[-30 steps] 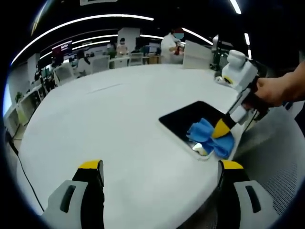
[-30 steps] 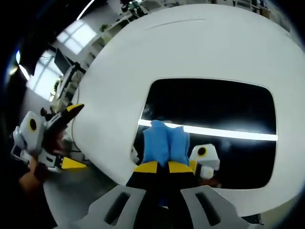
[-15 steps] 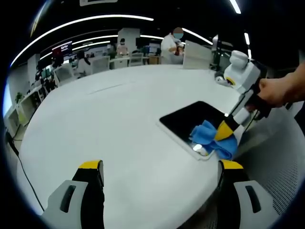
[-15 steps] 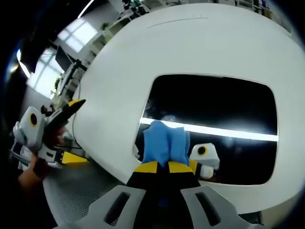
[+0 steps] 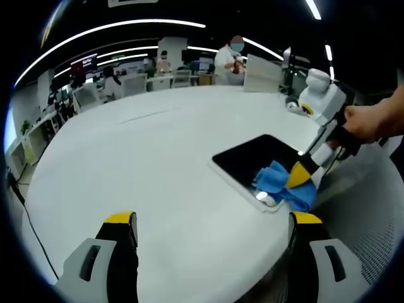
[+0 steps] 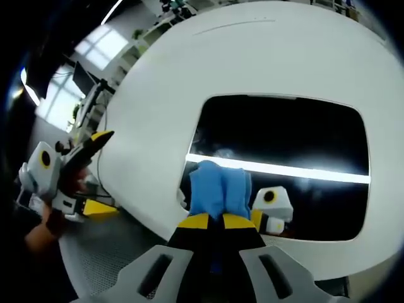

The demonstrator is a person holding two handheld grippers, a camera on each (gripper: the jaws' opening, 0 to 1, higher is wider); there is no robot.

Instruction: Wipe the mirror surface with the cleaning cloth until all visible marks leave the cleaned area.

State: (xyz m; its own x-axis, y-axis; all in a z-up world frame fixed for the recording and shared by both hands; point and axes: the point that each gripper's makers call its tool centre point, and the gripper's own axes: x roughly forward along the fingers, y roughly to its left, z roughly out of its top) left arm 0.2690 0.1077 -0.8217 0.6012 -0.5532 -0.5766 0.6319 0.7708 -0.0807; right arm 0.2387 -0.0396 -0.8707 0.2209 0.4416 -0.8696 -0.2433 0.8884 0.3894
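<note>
A dark rectangular mirror (image 5: 252, 158) (image 6: 297, 139) lies flat near the edge of the round white table (image 5: 139, 164). My right gripper (image 6: 214, 219) is shut on a blue cleaning cloth (image 6: 218, 189), which presses on the mirror's near part. In the left gripper view the right gripper (image 5: 300, 172), held by a hand, pins the blue cloth (image 5: 278, 183) at the mirror's near corner. My left gripper (image 5: 208, 221) hovers open over the table's near edge with nothing between its fingers. In the right gripper view the left gripper (image 6: 66, 170) sits off to the left.
The mirror reflects a bright ceiling light strip (image 6: 297, 170) and the right gripper's own body. People and desks (image 5: 189, 69) stand beyond the far side of the table. A grey floor (image 6: 107, 252) lies past the table's edge.
The right gripper with the cloth has shifted slightly along the mirror's near part. The left gripper has stayed in place.
</note>
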